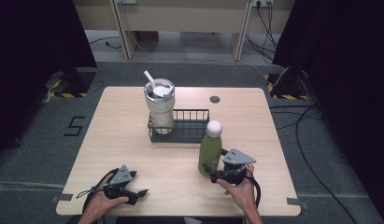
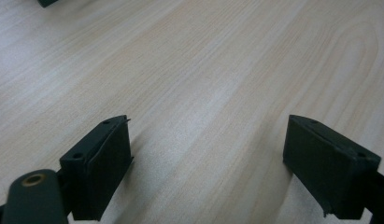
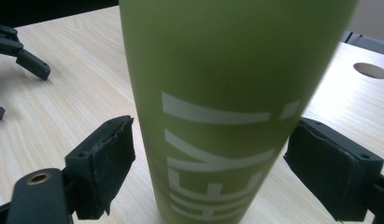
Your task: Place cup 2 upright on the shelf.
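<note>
Green and matte, a tall metal bottle with a white cap (image 1: 210, 149) stands right of centre on the pale wooden table (image 1: 133, 140), between the right gripper (image 1: 213, 174)'s parted jaws; pad contact cannot be judged. At lower left, the left gripper (image 1: 142, 192) rests low in its hand, jaws wide apart, empty.

**Pale Wood Table in a Dim, Curtained Room**

A light wooden table (image 1: 133, 154) stood on grey carpet (image 1: 45, 144). Black curtains (image 1: 35, 37) hung at both sides. Behind, a beige wooden desk (image 1: 180, 18) lined the wall, cables (image 1: 269, 28) trailing beneath. A "5" (image 1: 74, 126) marked the floor, with yellow-black hazard tape (image 1: 68, 94) nearby.
</note>
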`<state>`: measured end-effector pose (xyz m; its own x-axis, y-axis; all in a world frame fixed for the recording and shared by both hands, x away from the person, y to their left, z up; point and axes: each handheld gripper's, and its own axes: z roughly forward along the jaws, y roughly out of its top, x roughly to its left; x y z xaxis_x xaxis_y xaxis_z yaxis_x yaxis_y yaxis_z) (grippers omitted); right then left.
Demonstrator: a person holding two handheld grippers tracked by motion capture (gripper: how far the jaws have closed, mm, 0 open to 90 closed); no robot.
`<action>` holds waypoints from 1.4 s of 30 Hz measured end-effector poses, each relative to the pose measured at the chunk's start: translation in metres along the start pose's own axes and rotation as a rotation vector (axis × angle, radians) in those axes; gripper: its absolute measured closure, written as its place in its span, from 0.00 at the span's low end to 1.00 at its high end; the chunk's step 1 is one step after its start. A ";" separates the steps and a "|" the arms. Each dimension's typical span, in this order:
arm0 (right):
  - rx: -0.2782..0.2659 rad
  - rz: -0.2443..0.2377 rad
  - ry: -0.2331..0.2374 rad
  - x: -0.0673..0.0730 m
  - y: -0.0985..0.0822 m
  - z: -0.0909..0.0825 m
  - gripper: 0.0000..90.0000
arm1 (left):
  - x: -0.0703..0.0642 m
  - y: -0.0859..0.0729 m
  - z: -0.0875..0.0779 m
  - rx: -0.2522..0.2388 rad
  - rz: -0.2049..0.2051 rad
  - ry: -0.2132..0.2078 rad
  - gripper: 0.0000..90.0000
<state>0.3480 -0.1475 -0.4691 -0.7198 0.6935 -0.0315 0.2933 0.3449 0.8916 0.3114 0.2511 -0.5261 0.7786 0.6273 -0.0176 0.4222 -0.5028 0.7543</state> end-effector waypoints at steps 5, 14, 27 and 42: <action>-0.019 0.013 0.008 -0.001 -0.001 0.008 0.18 | 0.000 0.000 0.000 0.000 0.001 -0.001 0.16; -0.049 0.024 0.026 -0.004 -0.009 0.020 0.20 | 0.000 0.000 0.000 0.000 0.001 -0.001 0.16; -0.094 0.019 0.019 -0.003 -0.011 0.024 0.23 | 0.000 0.000 0.000 0.001 0.002 -0.002 0.16; -0.129 0.039 -0.024 -0.013 0.010 0.009 0.23 | 0.000 0.000 0.000 0.000 0.001 -0.002 0.16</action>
<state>0.3655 -0.1472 -0.4632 -0.6937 0.7203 -0.0051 0.2363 0.2342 0.9430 0.3112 0.2518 -0.5261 0.7800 0.6255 -0.0186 0.4215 -0.5033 0.7543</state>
